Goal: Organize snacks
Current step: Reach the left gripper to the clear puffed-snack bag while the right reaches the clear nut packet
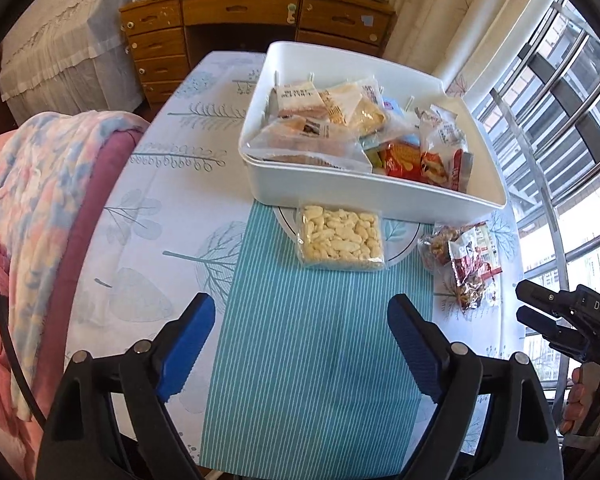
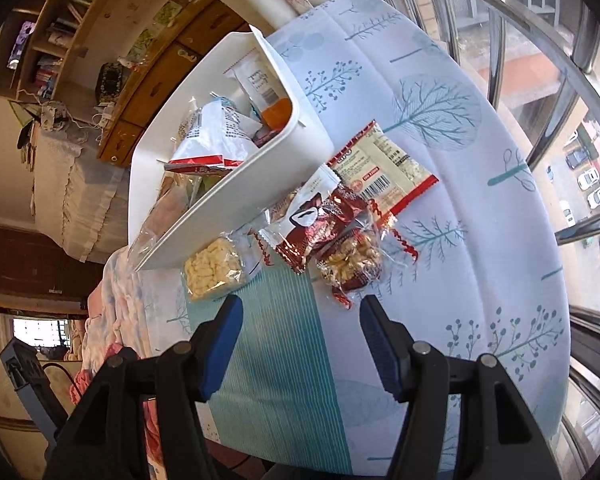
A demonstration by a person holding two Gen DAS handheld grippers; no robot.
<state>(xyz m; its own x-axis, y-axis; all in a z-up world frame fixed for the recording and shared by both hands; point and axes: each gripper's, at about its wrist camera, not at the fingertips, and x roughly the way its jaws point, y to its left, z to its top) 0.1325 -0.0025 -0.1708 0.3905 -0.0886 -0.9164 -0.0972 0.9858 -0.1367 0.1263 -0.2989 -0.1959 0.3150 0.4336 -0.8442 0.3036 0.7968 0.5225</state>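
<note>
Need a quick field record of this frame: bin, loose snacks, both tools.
bin: white bin on the table, holding many snack packets
loose_near: clear pack of pale puffed snacks in front of the bin, partly on a plate
loose_right: red-and-clear nut packets beside the bin, on the tablecloth
mat: teal striped mat
left tool: open, empty, above the mat
right tool: open, empty, pointing toward the nut packets

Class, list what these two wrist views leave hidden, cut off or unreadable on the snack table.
- Left wrist view: lower packets in the white bin, covered by upper packets and its front wall.
- Left wrist view: plate, largely under the puffed-snack pack and bin.
- Right wrist view: print on the red-edged packet, too small.
- Right wrist view: bin's left side, cut short by its near wall.
</note>
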